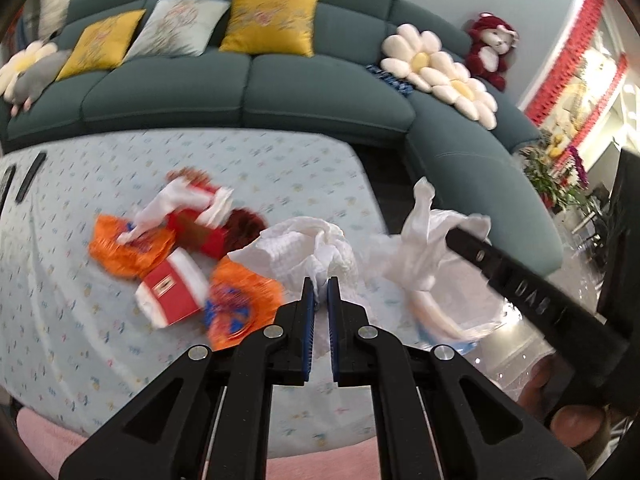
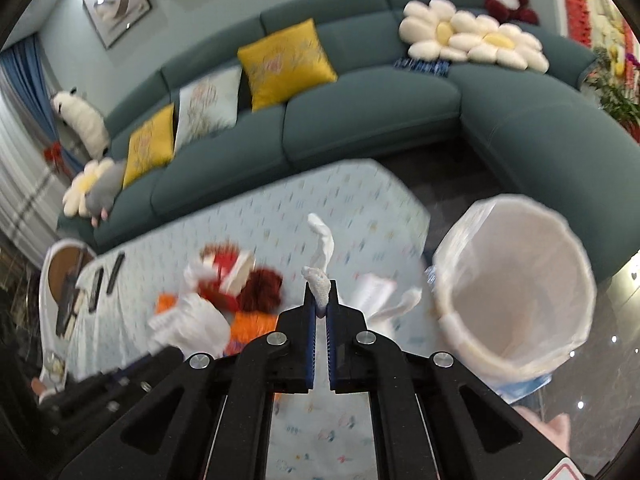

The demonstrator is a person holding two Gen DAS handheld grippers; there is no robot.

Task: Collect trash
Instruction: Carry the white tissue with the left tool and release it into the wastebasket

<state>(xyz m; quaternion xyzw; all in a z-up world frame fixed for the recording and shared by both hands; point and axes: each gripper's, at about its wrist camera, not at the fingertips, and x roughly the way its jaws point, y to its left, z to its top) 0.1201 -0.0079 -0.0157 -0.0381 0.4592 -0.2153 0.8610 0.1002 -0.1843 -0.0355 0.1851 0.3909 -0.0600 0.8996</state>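
Left gripper (image 1: 321, 292) pinches a crumpled white paper towel (image 1: 304, 250); right gripper (image 2: 320, 295) clamps a twisted white tissue (image 2: 319, 280), white-lined wastebasket (image 2: 516, 296) at three o'clock.

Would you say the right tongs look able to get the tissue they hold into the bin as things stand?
Probably yes: the right tongs grip the tissue, and the lined bin gapes open just right of them, nothing between.

Both grippers (image 1: 321, 290) (image 2: 320, 294) are black, with blue finger pads (image 1: 307, 320) and round silver screws (image 1: 274, 332).
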